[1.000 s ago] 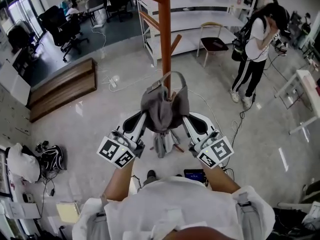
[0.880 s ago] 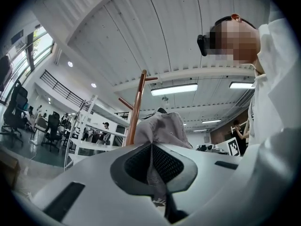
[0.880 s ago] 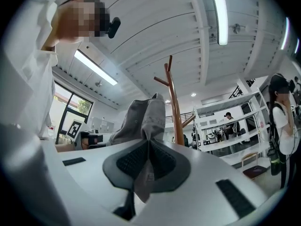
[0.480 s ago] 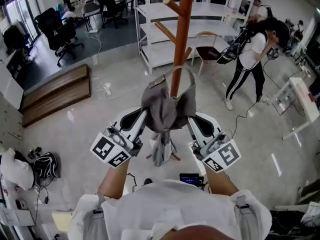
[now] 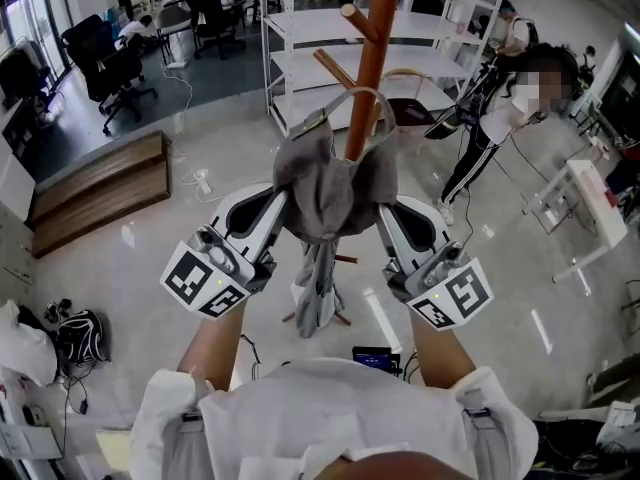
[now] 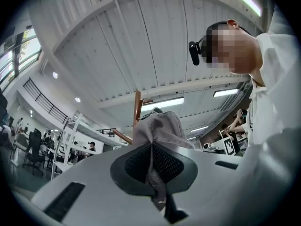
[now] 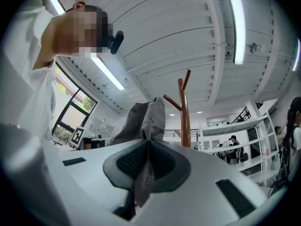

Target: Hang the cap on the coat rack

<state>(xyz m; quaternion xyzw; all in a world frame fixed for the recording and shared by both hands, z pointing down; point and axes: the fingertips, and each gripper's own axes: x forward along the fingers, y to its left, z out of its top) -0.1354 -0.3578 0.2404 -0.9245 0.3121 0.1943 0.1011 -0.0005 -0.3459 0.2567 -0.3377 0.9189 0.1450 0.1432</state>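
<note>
A grey cap hangs between my two grippers, held up in front of the brown wooden coat rack. My left gripper is shut on the cap's left side, and the fabric shows pinched between its jaws. My right gripper is shut on the cap's right side, cloth clamped in its jaws. The cap's strap loop arches up against the rack's pole, below two angled pegs. In the right gripper view the rack stands just right of the cap.
White shelving stands behind the rack with a chair beside it. A person stands at the right, near a white table. A wooden bench lies at the left. The rack's feet and cables lie on the floor below.
Both grippers have lifted the cap higher and closer to the rack's pole; the strap loop now reaches up beside the lower peg.
</note>
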